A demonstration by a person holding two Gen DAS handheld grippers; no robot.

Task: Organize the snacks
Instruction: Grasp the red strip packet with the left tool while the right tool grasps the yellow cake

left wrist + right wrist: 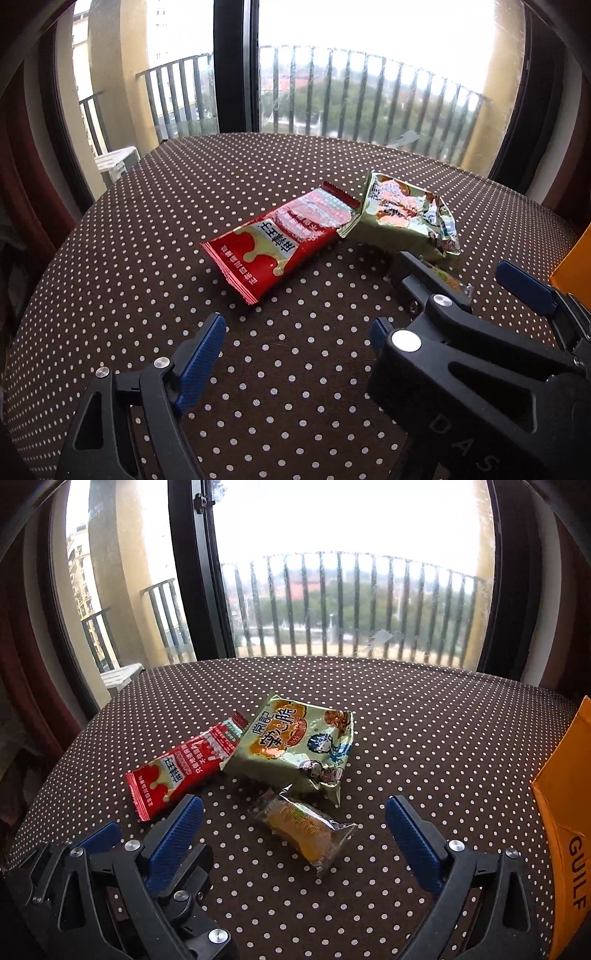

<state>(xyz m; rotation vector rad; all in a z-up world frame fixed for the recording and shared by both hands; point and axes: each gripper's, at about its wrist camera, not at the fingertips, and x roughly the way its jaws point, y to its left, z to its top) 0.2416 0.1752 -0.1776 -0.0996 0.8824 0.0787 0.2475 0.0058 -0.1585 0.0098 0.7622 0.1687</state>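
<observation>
**Both grippers lowered toward three snacks, nothing held**

Three snacks lie bunched near the middle of the round dotted table [424,716], probably so either hand can reach them. In the right wrist view, the red packet [184,766] sits at about 10 o'clock from the table's centre, its far end tucked under the green bag [295,746], which lies at about 12 o'clock. The small clear-wrapped cake [304,830] rests just in front of the bag at about 6 o'clock, one end touching or slipping under the bag's near edge; which of the two cannot be told.

The right gripper [293,834] has its jaws wide apart, straddling the cake without pressing on it, which reads as lining up for a pick. An orange box [565,834] stands at about 3 o'clock at the table's edge, likely the place where the snacks are to go.

In the left wrist view, the left gripper [299,332] is also apart and empty, pointed at the red packet [280,243] ahead at 12 o'clock. The right gripper's arms cross in from 3 o'clock, so the two hands work close together and could bump.
</observation>
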